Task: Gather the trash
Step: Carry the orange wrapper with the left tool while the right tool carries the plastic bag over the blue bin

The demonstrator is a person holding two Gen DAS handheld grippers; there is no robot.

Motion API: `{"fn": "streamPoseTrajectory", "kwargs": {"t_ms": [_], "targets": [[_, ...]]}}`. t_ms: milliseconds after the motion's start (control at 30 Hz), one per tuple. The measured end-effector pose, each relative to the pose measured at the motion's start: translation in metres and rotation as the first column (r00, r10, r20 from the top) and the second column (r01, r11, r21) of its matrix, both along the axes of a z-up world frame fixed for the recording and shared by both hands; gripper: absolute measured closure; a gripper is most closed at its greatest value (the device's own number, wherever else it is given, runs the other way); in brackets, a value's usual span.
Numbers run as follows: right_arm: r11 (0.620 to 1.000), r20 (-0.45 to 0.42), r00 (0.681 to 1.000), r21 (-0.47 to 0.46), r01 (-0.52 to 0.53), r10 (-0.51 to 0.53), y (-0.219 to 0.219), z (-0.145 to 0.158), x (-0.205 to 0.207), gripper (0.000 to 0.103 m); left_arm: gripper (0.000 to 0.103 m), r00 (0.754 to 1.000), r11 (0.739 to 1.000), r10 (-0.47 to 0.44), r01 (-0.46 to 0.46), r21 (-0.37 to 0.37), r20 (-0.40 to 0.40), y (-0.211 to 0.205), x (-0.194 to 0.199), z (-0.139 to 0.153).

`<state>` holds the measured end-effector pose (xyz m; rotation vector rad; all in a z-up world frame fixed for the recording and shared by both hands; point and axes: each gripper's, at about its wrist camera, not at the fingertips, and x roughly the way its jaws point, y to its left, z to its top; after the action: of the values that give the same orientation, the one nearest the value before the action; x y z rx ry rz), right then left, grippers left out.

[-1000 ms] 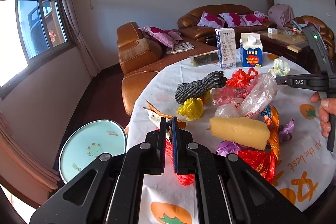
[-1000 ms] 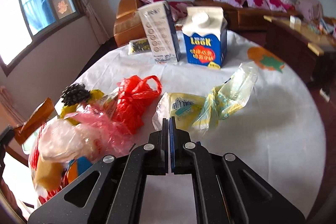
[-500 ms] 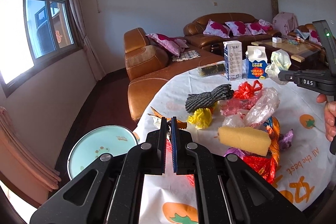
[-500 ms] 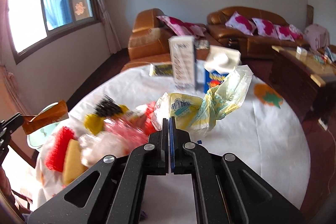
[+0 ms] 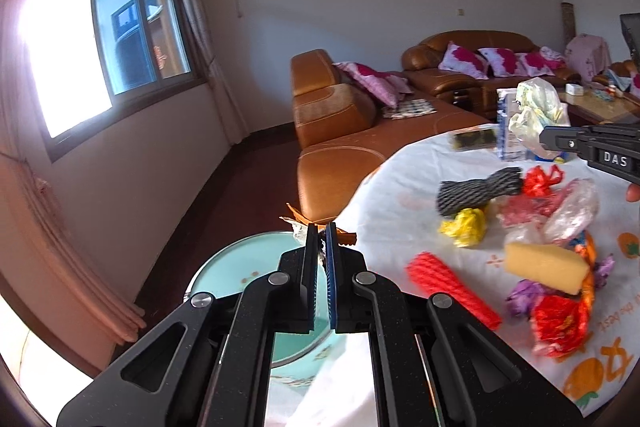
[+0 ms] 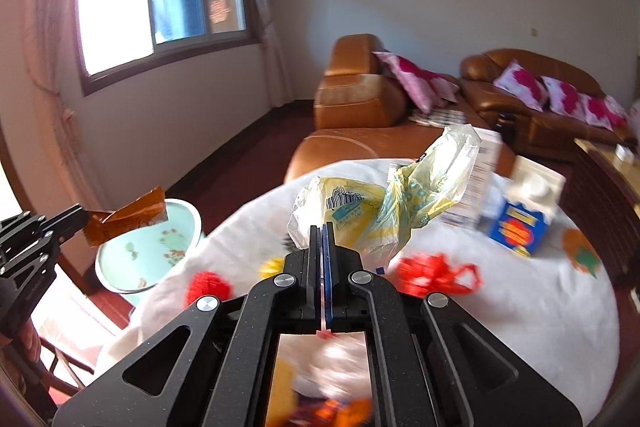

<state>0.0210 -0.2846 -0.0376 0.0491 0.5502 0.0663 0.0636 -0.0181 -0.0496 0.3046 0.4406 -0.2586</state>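
My left gripper [image 5: 321, 227] is shut on an orange-brown wrapper [image 5: 298, 217], held in the air above the pale green basin [image 5: 240, 267] beside the table. From the right wrist view the same wrapper [image 6: 128, 217] hangs over the basin [image 6: 152, 255] from the left gripper [image 6: 78, 215]. My right gripper [image 6: 321, 229] is shut on a crumpled yellow-and-clear plastic bag [image 6: 380, 207], lifted above the round table [image 6: 520, 327]. In the left wrist view that bag [image 5: 536, 111] hangs from the right gripper [image 5: 546, 141] at the far right.
Trash lies on the white tablecloth [image 5: 404, 187]: a red net roll [image 5: 452, 287], yellow sponge [image 5: 544, 267], black net [image 5: 476, 189], yellow wad [image 5: 466, 227], red bag [image 6: 436, 273]. Two cartons [image 6: 520, 211] stand at the back. Brown sofas [image 5: 336, 123] lie beyond.
Both grippers rose and swung left. The orange wrapper left the table and now hangs over the basin. The plastic bag was lifted off the cloth.
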Motion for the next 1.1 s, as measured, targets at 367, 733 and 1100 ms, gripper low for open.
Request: {"fn": "streamPoseTrajectory", "kwargs": {"t_ms": [367,733,1100], "targets": [[0.987,-0.021,0.987,0.001,-0.162,0.162,0.067,-0.003,0.034,0.101,0.099,0.988,0.988,0.151,-0.151,0.02,-0.012,0.047,0.028,-0.014],[0.968,-0.052,0.967,-0.012,-0.251,0.25,0.099,-0.013,0.042,0.101,0.099,0.98,0.981,0.194,-0.194,0.017,-0.036,0.069,0.04,-0.023],[0.971,-0.195,0.955,-0.035,-0.236,0.225,0.083,-0.049,0.047,0.095,0.099,0.987,0.989,0.146,-0.144,0.037,-0.071,0.048,0.037,-0.04]]}}
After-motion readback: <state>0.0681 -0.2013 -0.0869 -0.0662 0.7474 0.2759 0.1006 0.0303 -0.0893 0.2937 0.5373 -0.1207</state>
